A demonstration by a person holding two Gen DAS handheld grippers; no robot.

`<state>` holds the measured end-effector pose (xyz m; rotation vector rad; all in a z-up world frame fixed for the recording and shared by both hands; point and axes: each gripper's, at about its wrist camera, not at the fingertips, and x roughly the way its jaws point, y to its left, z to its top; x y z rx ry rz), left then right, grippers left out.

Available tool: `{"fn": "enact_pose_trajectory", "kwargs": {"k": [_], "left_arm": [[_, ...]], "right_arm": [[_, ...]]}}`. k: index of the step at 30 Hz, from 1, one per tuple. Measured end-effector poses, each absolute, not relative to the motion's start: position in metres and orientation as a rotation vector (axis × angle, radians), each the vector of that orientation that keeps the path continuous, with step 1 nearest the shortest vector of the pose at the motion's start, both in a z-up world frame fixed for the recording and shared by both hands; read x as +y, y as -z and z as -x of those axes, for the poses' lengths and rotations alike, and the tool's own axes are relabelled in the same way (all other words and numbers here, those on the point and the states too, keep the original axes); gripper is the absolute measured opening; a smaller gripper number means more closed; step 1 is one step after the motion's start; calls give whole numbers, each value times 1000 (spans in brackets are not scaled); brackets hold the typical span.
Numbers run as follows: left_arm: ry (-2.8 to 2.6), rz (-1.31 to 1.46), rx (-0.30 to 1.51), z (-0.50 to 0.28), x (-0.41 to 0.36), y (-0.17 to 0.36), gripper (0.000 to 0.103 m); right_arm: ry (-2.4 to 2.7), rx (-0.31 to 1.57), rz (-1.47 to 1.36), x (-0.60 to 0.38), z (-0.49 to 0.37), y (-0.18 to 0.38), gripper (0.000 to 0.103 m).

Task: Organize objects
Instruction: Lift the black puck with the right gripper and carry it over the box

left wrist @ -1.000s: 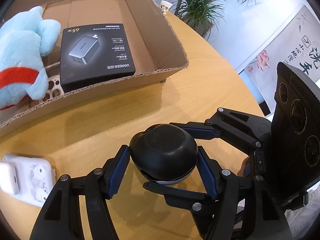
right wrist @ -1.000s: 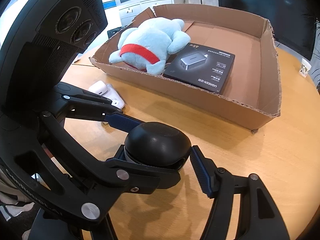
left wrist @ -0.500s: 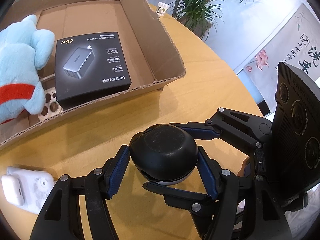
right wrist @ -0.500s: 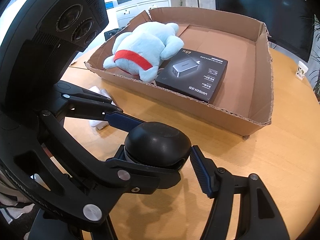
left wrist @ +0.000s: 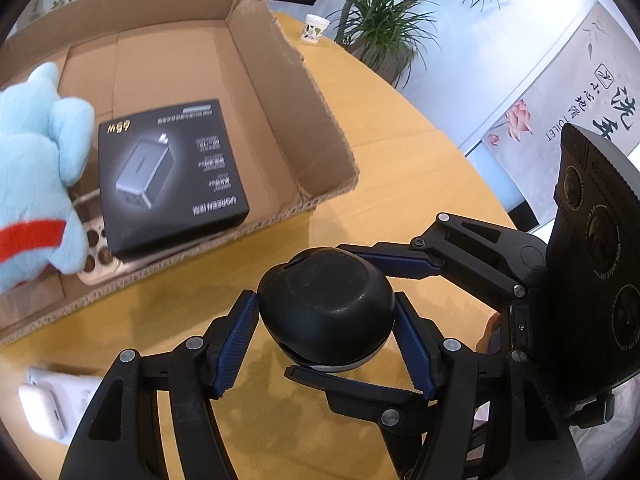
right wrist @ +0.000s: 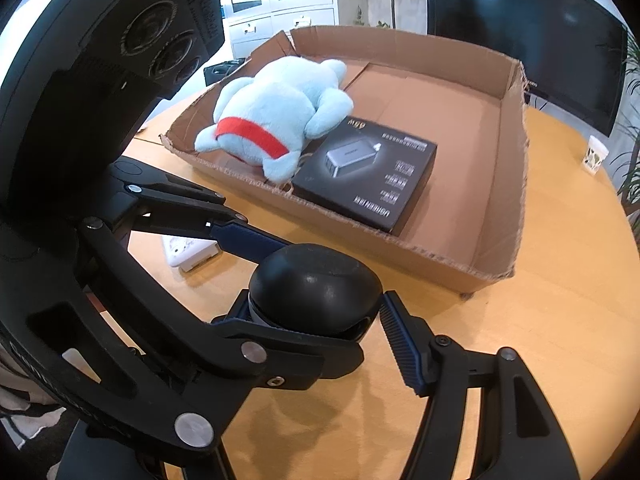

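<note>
1. Currently both claws grip one black rounded object (left wrist: 324, 308), a dome with a grey band at its base; exact type unclear.
2. Left claw (left wrist: 325, 332): blue ribbed pads pressed on the dome's left and right sides, jaws about half spread, clamped on it.
3. Right claw (right wrist: 316, 312): comes in from the other side. Its right pad touches the dome's edge in the right wrist view; the other pad is partly hidden behind the left claw's frame. In the left wrist view its blue fingers sit at the dome's far side and under it, so it reads as clamped too.
4. Dome is held above the round wooden table (left wrist: 400, 184), on the near side of the cardboard box (right wrist: 516, 168), not inside it.
5. Box is open-topped, shallow, torn edges. Inside: a light blue plush toy (right wrist: 280, 116) with a red band, lying at the left end.
6. Just beside the toy, a black charger carton (right wrist: 368, 172) lies flat; the toy's limb overlaps its corner.
7. A tan piece with round holes (left wrist: 96, 256) pokes out from under the toy and carton.
8. Right half of the box floor is bare cardboard.
9. On the table outside the box, left of the claws: a white gadget (left wrist: 44, 408), near the edge.
10. Far side of the table: a paper cup (left wrist: 316, 29), well apart from the box. Potted plants (left wrist: 380, 20) behind it.
</note>
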<state>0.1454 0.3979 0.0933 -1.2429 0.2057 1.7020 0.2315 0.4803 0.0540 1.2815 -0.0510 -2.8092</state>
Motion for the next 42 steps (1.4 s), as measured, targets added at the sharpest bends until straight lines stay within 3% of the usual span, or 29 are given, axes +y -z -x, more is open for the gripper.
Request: {"fn": "enact_pose_trajectory", "kwargs": {"k": [15, 42], "left_arm": [[-1714, 1165, 214, -117, 430, -129, 66], [-1691, 1215, 251, -76, 479, -106, 66]], "right_arm": [[2898, 45, -1208, 500, -214, -89, 62], [2937, -59, -1186, 545, -180, -85, 62]]}}
